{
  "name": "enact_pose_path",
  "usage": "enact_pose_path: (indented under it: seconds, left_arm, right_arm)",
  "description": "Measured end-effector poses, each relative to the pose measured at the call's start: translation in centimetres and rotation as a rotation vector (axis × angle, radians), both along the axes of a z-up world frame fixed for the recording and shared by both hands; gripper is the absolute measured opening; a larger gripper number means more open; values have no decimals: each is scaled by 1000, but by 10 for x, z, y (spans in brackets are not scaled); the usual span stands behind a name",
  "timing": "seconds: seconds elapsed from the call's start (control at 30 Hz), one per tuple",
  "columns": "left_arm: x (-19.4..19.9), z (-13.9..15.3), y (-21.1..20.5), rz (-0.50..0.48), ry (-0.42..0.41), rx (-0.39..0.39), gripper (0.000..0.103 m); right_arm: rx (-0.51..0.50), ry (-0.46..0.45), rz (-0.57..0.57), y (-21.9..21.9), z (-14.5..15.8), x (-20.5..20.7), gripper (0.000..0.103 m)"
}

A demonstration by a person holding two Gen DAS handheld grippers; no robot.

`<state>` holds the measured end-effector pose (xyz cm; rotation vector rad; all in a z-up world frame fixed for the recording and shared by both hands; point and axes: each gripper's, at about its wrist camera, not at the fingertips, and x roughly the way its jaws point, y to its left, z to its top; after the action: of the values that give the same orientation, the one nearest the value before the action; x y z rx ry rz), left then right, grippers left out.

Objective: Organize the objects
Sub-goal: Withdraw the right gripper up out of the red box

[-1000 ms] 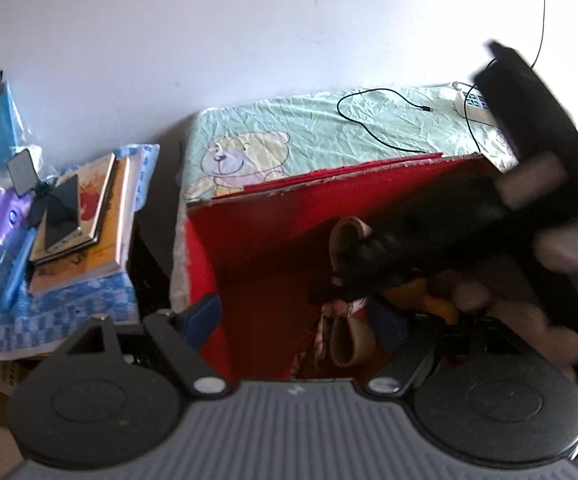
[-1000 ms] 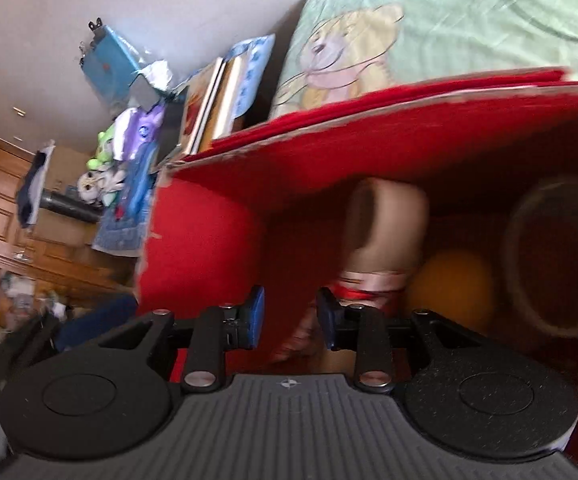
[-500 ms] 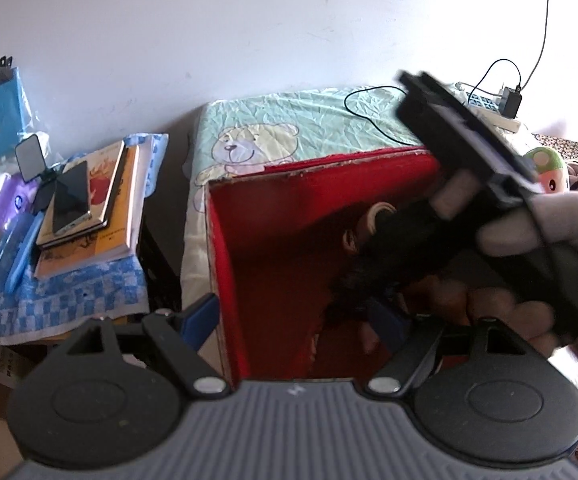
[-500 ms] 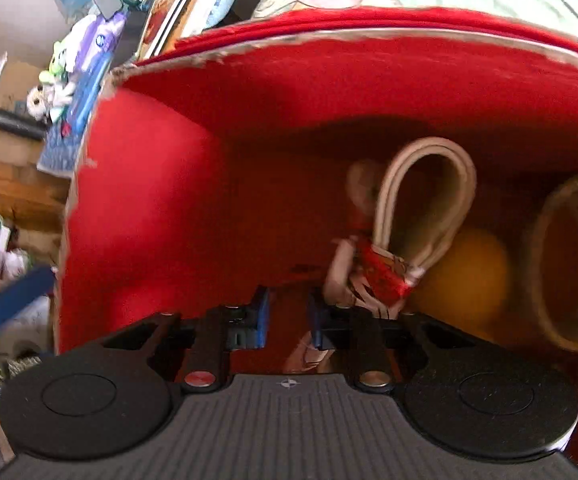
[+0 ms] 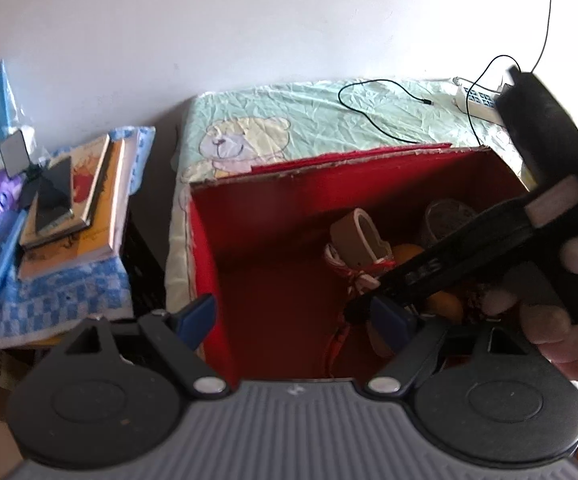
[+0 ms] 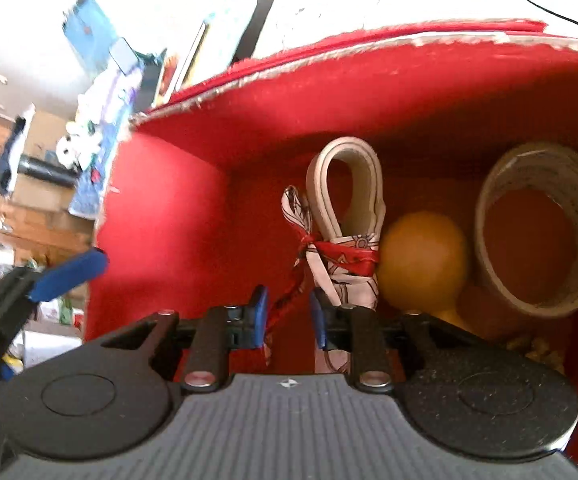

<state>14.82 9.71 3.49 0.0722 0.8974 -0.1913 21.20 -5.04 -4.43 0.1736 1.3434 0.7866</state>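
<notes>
Right wrist view takes us straight down into the red box (image 6: 177,208), and the right gripper (image 6: 287,316) sits low inside it, blue pads a narrow gap apart, a red strand of the scarf passing between them; whether they pinch it, I cannot tell. Just ahead of those fingertips stands the folded beige belt (image 6: 345,184), looped upright and tied round the middle with a red-and-white scarf (image 6: 345,264). Touching its right side is an orange ball (image 6: 421,264), and further right a tape roll (image 6: 541,228) leans against the box wall.

Over to the left wrist view: the left gripper (image 5: 293,316) hovers above the near edge of the box, jaws spread wide, nothing between them. Its left pad hangs outside the box wall, its right pad over the interior. Ahead and to the right, the other gripper reaches down into the box, held in a gloved hand (image 5: 545,320). Off to the left, a stack of books (image 5: 85,196) lies on a blue checked cloth (image 5: 49,300); beyond the box, a bear-print sheet (image 5: 309,128) carries a black cable (image 5: 373,120)
</notes>
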Motion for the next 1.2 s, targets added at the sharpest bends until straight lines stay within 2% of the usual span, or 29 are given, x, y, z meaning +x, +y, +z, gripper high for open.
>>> enact_pose_path:
  seconds: [0.17,0.3,0.37,0.4,0.43,0.7,0.83,1.2]
  left_arm:
    - [1,-2,-2,4,11,-8,84]
    - [0,-2,-9,7,14,0,85]
    - [0,-1,-14,8,11,10,85]
    - [-1,-1,-16,9,9,16,85]
    - [-2,0,-19,10,7,22,85]
    - [-13,7,-41,39,-12,84,85]
    - [-19,8,-49,71,-9,109,85]
    - [-48,17,-75,179,-12,153,89]
  right_arm:
    - [13,-113,-58,-14,12,-16,26]
    - [5,-251,-135,-28,24,-32,26]
    - [4,-313,-182,-33,28,-38,28]
    - [6,-338,-207,-38,30,-42,32]
    - [9,-356,-229,-40,31,-46,36]
    - [42,-499,-342,-56,37,-77,35]
    - [55,-528,-334,-68,43,-87,36]
    - [128,-505,-217,-101,56,-109,35]
